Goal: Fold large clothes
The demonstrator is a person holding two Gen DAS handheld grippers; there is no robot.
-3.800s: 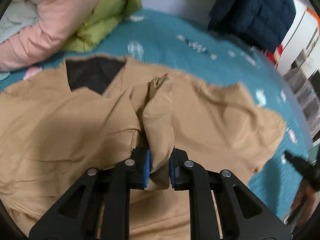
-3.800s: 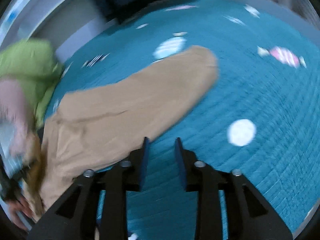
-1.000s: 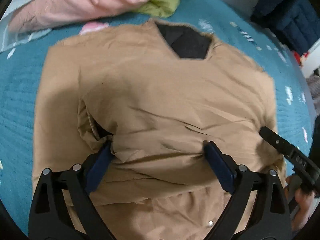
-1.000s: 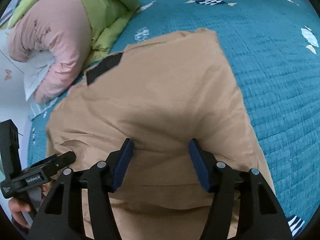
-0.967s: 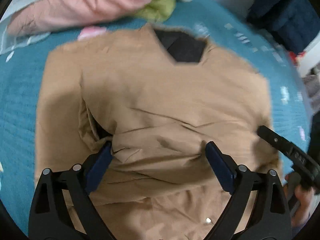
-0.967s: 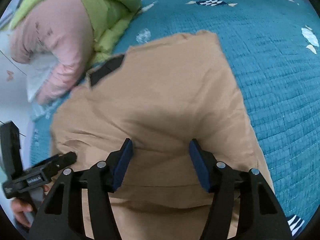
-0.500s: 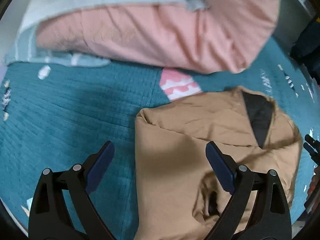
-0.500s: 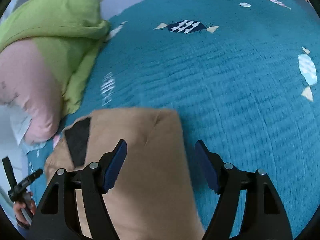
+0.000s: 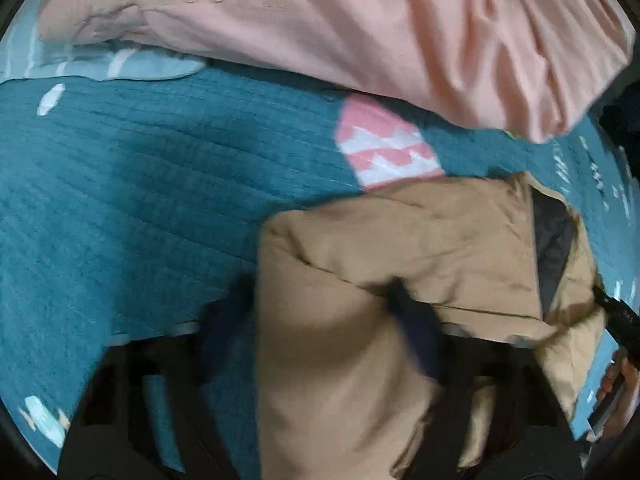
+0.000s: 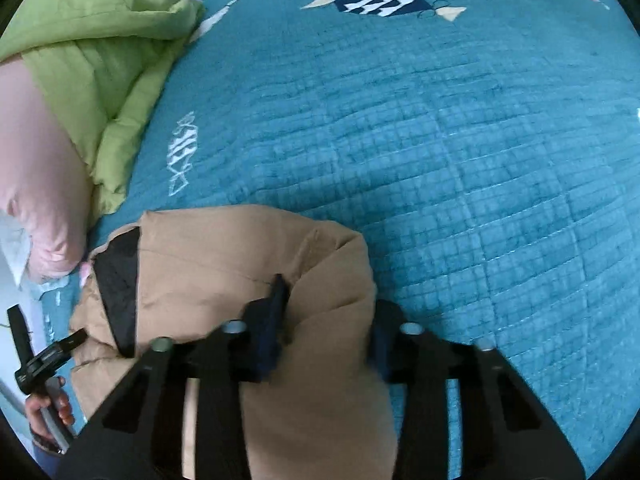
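Since a second ago, swung from mid-body to shoulder corners of tan jacket.

Left wrist view: left gripper blurred, fingers spread wide, straddling jacket's left shoulder edge on teal quilt; pink duvet behind.

Right wrist view: right gripper wide open around right shoulder corner; green duvet beyond.

Probably soft, puffy, light, slippery-shelled; best pinched deep at shoulder seams.
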